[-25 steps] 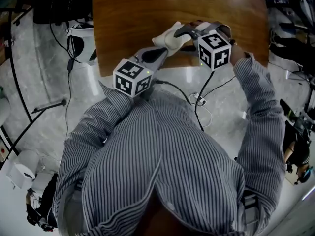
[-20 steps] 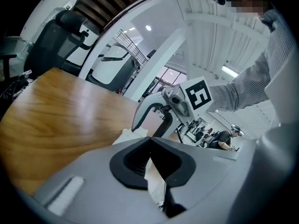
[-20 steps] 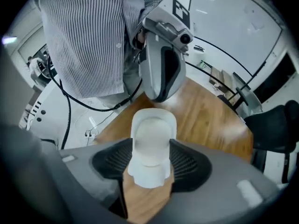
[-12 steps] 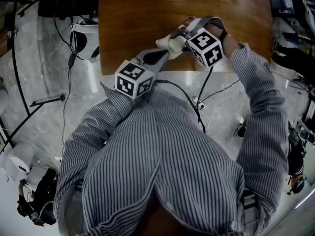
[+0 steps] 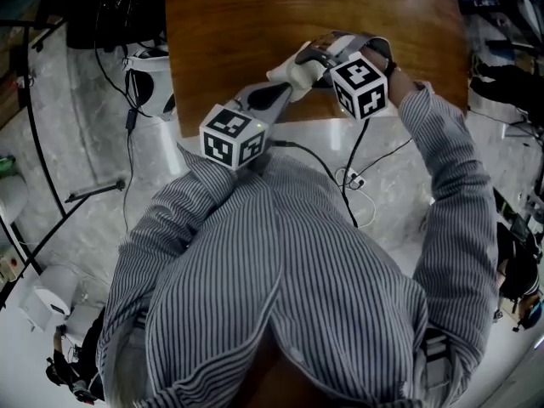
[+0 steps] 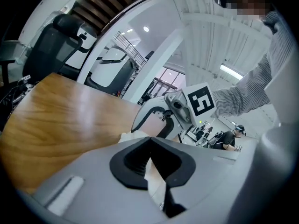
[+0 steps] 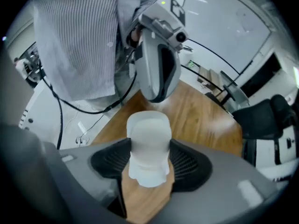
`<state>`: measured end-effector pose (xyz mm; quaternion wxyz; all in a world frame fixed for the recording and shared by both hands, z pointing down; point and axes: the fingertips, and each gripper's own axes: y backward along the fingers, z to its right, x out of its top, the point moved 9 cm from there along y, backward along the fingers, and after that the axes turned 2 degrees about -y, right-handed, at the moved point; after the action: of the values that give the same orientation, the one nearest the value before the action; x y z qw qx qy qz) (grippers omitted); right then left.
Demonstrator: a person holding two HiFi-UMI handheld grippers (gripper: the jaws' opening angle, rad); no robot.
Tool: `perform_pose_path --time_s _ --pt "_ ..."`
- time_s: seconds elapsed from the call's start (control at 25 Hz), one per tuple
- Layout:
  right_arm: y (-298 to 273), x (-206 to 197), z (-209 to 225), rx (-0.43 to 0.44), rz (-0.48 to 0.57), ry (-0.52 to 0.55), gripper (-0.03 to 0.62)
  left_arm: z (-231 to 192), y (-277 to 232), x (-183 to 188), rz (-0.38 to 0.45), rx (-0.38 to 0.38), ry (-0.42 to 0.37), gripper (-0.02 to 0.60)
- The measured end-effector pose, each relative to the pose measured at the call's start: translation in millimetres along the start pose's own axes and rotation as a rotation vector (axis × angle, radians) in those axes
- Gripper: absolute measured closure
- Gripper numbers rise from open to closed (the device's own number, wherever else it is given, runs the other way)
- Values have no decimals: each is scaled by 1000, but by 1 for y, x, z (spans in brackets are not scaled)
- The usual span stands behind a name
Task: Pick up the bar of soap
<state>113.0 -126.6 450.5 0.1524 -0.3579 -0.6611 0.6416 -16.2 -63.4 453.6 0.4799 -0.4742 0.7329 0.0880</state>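
white bar of soap (image 7: 148, 146), scalloped end

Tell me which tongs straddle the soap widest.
The right tongs, jaws opening around the broad soap; the left tongs pinch only its thin white edge.

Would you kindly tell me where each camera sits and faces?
Head view: on the head, facing down; shows shirt, left gripper, right gripper, table.
Left gripper view: on it, along jaws shut on the soap, toward the right gripper.
Right gripper view: on it, along its opening jaws, soap between, toward the left gripper.
Both share the soap.
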Motion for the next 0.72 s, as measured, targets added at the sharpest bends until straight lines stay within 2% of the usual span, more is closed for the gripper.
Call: perform_pose_path --time_s 0.4,0.56,0.72 --pt "59 5 -26 -468 230 -735 333 3 2 47 68 -81 -80 575" --pt "73 2 -47 -672 428 -1066 333 2 -7 62 84 -104 -89 575" --pt "86 2 -68 -875 636 -1349 333 7 -17 74 88 -152 -104 575"
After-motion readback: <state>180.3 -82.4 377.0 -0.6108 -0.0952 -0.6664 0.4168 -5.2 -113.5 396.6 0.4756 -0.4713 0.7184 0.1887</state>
